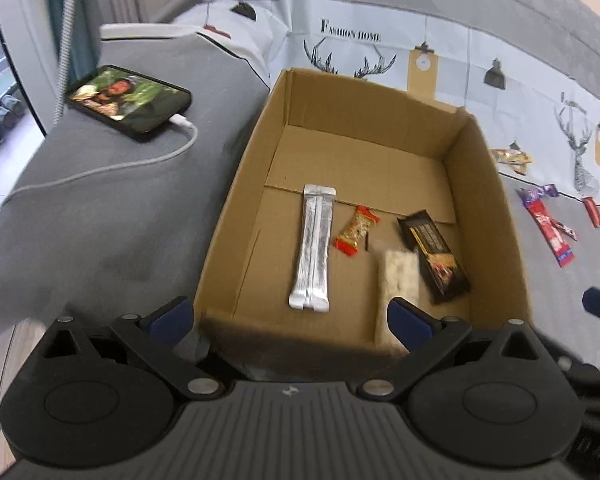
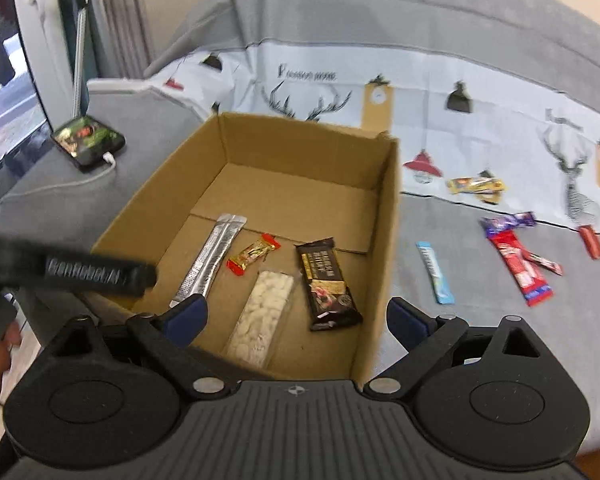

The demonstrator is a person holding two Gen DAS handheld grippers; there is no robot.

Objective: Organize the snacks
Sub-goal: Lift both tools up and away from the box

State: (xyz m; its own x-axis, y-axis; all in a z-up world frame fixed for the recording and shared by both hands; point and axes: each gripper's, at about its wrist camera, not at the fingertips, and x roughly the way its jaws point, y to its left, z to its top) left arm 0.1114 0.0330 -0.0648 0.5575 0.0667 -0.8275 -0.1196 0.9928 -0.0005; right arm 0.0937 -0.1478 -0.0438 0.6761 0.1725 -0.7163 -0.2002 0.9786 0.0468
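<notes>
On the far left, off to the side of the job, a phone [image 1: 128,98] lies on a grey cushion [image 1: 112,200] with a white cable [image 1: 112,166] plugged in. It plays no part in the sorting.

Next comes the cardboard box [image 2: 384,248], open-topped and resting on the bed cover [image 2: 480,320]. 4 snacks already lie on its floor: a silver stick pack [image 2: 210,258], a small red-and-gold candy [image 2: 254,258], a clear pack of white pieces [image 2: 260,318] and a dark chocolate bar [image 2: 326,284]. They sit apart from each other except the white pack and the dark bar, which lie just beside one another.

The left gripper [image 1: 290,316] hangs over the near wall of the box with its jaws spread wide and nothing between them. The right gripper [image 2: 296,318] is likewise released and empty, poised over the box's near right corner.

To the right of the box, loose on the cover, the rest waits: a blue stick pack [image 2: 436,272] nearest, a yellow wrapper [image 2: 476,186] farther back, then a purple wrapper [image 2: 508,222], a large red packet [image 2: 522,268] with a thin red stick [image 2: 544,263] against it, and a small red bar [image 2: 592,242] at the far right.

By my count, 4 are stowed and about 6 remain, so the work looks a little under half done. The blue pack seems the handiest next pick for the right gripper.
</notes>
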